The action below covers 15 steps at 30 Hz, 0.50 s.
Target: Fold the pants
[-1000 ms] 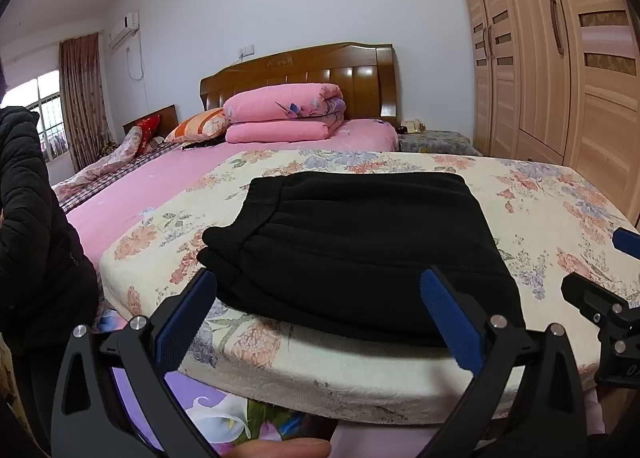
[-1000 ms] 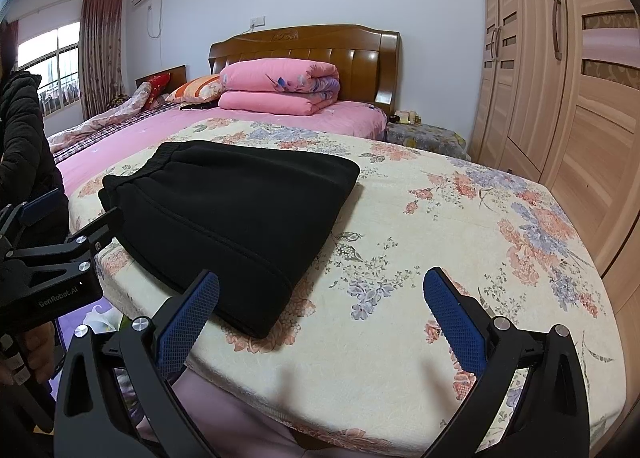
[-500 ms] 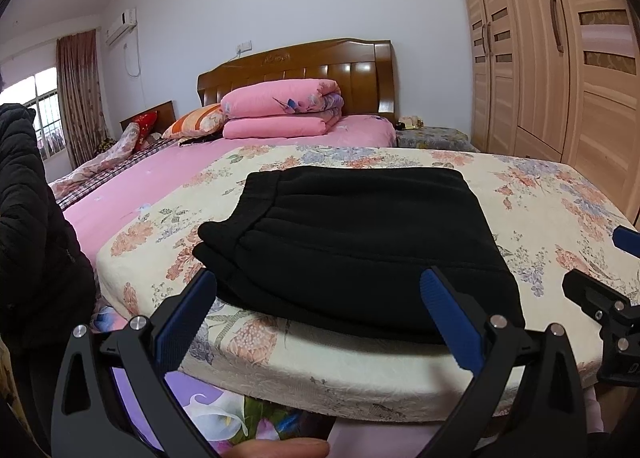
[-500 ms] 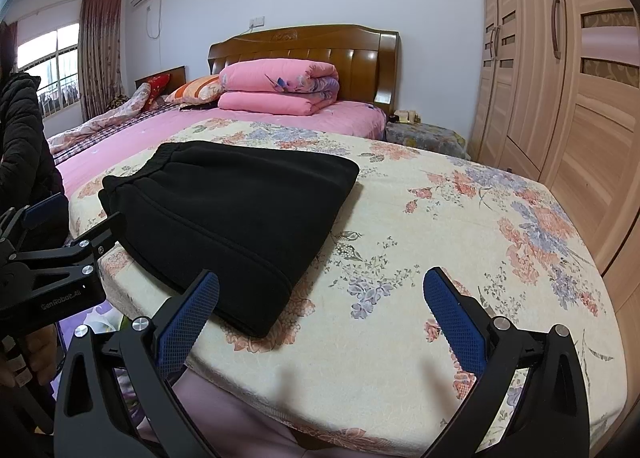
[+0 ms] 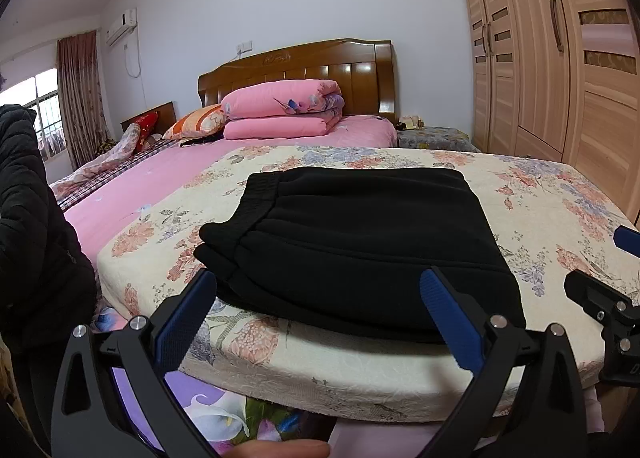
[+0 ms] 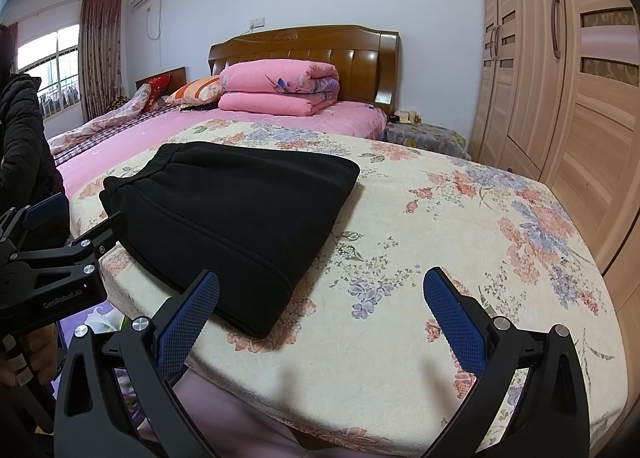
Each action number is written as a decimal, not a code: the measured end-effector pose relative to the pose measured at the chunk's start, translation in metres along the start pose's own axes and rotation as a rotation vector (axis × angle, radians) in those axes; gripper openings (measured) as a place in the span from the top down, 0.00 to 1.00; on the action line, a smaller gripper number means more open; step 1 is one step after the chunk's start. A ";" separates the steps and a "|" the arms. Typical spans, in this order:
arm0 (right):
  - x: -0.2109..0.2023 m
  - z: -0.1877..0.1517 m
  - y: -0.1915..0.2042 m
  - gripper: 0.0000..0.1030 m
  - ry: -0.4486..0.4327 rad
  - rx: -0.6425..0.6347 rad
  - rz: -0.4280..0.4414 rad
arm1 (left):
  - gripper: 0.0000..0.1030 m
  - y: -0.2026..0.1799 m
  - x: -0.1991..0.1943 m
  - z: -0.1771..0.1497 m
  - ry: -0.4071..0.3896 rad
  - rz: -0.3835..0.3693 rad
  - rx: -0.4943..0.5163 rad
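Black pants (image 5: 360, 242) lie folded into a flat rectangle on the floral mattress (image 5: 540, 209), waistband toward the left. In the right wrist view the same pants (image 6: 240, 209) sit left of centre. My left gripper (image 5: 320, 294) hangs open just off the mattress's near edge, in front of the pants, holding nothing. My right gripper (image 6: 320, 294) is open too, over bare floral cover to the right of the pants. Each gripper shows at the edge of the other's view: the left gripper (image 6: 48, 254) and the right gripper (image 5: 612, 298).
Folded pink quilts (image 5: 280, 109) and pillows (image 5: 196, 123) lie by the wooden headboard (image 5: 300, 69). Wardrobe doors (image 5: 560, 57) line the right wall. A person in a black jacket (image 5: 32, 238) stands at the left. A small covered bedside stand (image 6: 428, 137) is beyond the mattress.
Both grippers have drifted slightly back and up from the bed; the pants lie as they did. Both stay open.
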State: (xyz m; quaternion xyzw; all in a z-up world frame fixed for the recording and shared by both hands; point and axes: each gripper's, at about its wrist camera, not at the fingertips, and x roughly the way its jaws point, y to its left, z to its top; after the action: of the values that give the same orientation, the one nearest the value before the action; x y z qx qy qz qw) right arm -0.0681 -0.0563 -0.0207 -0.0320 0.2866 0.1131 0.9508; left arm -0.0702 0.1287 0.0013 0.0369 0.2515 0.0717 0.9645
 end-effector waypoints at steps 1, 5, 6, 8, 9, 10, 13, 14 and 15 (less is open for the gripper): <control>0.000 0.000 0.000 0.04 0.000 0.000 0.000 | 0.01 0.000 0.000 0.000 0.000 -0.001 0.001; 0.000 0.000 0.000 0.04 0.000 0.001 0.002 | 0.01 0.000 0.000 0.000 -0.001 -0.003 -0.001; 0.000 0.000 0.000 0.04 0.000 0.001 0.003 | 0.01 0.001 -0.001 0.000 0.000 -0.004 -0.002; 0.000 0.000 0.000 0.04 0.001 0.002 0.002 | 0.01 0.001 0.000 0.000 0.000 -0.005 0.001; 0.000 0.000 0.001 0.04 0.001 0.002 0.002 | 0.01 0.001 0.000 0.000 0.001 -0.005 0.003; 0.000 0.000 0.001 0.04 0.001 0.002 0.002 | 0.01 0.001 0.000 0.000 -0.001 -0.004 0.002; 0.000 0.000 0.001 0.04 0.001 0.001 0.002 | 0.01 0.001 -0.001 0.000 -0.002 -0.009 0.002; 0.001 0.000 0.001 0.04 0.002 0.001 0.002 | 0.01 0.001 -0.001 0.000 -0.004 -0.007 0.003; 0.001 0.000 0.002 0.04 0.002 0.001 0.001 | 0.01 0.000 -0.001 0.000 -0.005 -0.007 0.004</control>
State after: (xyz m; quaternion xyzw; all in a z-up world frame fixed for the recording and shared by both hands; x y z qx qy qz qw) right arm -0.0682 -0.0545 -0.0215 -0.0316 0.2876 0.1133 0.9505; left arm -0.0708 0.1290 0.0022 0.0383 0.2496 0.0678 0.9652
